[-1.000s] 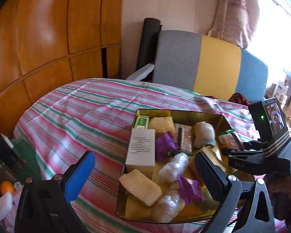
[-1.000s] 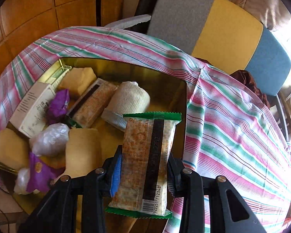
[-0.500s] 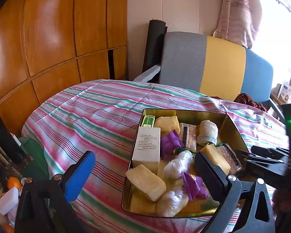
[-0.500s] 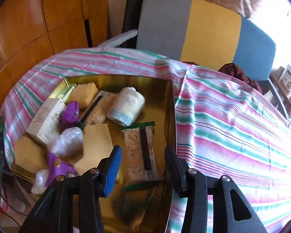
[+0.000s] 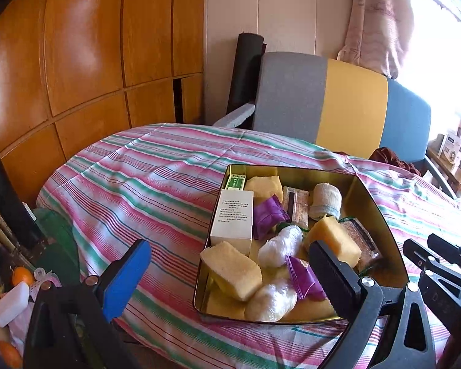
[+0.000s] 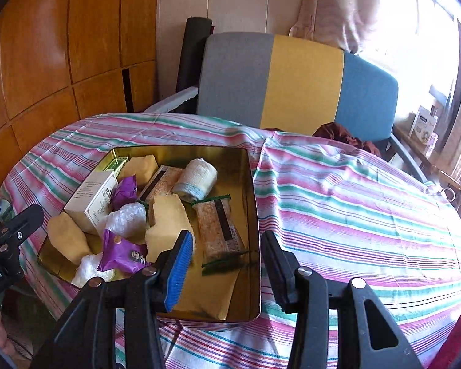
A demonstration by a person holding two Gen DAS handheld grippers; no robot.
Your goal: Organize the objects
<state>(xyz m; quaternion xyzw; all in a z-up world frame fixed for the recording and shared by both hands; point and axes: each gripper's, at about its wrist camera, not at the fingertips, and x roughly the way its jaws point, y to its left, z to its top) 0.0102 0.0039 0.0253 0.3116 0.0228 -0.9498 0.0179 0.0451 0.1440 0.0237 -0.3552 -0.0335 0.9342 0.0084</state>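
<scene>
Released a second ago, the green-edged snack bar [image 6: 219, 226] now lies inside the gold tin [image 6: 255, 215] — near its right wall. Both the right gripper [image 6: 227, 261], drawn back above the tin, and the left gripper [image 5: 227, 273] stand with fingers apart — empty.

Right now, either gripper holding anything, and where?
Nothing. The right gripper and left gripper are both open and empty; the snack bar lies in the tin.

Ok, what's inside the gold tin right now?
The gold tin holds a white box, yellow sponges, purple packets, clear-wrapped bundles, a bandage roll and two green-edged snack bars. Anything beneath the pile is covered.
</scene>
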